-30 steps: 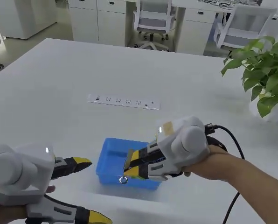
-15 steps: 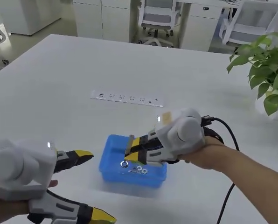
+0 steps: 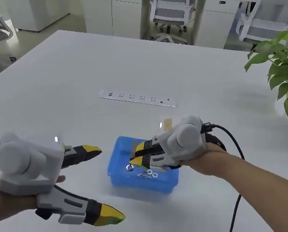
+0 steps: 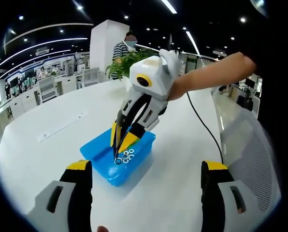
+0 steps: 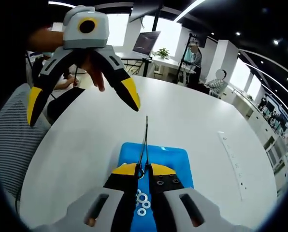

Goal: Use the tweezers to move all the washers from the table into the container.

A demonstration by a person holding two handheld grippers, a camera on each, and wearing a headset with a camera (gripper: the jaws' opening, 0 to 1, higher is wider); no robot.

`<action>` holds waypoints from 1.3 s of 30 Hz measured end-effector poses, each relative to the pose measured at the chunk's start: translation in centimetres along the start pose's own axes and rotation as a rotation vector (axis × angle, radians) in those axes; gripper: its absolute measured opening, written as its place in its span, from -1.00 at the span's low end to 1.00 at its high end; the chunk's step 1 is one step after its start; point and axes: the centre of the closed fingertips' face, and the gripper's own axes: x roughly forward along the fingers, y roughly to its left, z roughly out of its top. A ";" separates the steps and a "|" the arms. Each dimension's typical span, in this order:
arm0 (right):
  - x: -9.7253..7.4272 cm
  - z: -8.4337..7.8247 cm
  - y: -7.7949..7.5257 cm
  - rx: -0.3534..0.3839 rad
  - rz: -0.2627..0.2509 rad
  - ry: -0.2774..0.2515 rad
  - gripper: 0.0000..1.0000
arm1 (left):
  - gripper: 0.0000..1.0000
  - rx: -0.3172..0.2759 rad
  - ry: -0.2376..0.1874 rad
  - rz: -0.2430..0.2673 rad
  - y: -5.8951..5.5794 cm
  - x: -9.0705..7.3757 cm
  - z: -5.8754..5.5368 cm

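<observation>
On the white tabletop (image 3: 86,72), toward 6 o'clock, the right gripper (image 3: 140,155) clamped tweezers (image 5: 145,137), tips down among several washers (image 3: 150,173) inside the blue container (image 3: 139,183). At the container's 9 o'clock, the left gripper (image 3: 108,183) hung with jaws spread wide.

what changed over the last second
The right tool, shut on the tweezers, carried the washer at their tip from the near rim of the container to inside it, beside the loose washers; it is not released yet. The container and the open left tool kept their places; the view's shift is head movement.
</observation>
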 end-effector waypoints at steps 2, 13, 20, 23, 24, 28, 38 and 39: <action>0.3 -0.4 -0.1 0.005 0.001 0.006 -0.82 | 0.98 0.001 0.001 -0.002 0.2 0.1 0.1; 1.5 -1.4 -0.5 0.021 0.003 0.020 -0.82 | 0.88 0.042 0.014 -0.004 2.1 0.9 0.5; 2.0 -1.7 -0.3 0.022 0.020 0.023 -0.82 | 0.66 0.063 0.019 -0.002 3.3 1.3 1.0; 2.2 -1.8 -0.1 0.023 0.027 0.025 -0.82 | 0.49 0.087 0.025 -0.011 3.6 1.6 1.3; 2.3 -1.8 0.0 0.022 0.029 0.027 -0.82 | 0.45 0.090 0.026 -0.014 3.7 1.7 1.3; 2.4 -2.0 0.2 0.019 0.037 0.032 -0.82 | 0.14 0.128 0.033 -0.020 4.0 2.2 1.7; 2.4 -2.4 0.3 0.003 0.052 0.045 -0.81 | -0.47 0.204 0.060 -0.046 4.8 3.6 2.2; 2.4 -2.4 0.4 0.001 0.053 0.045 -0.81 | -0.49 0.209 0.063 -0.049 4.9 3.7 2.2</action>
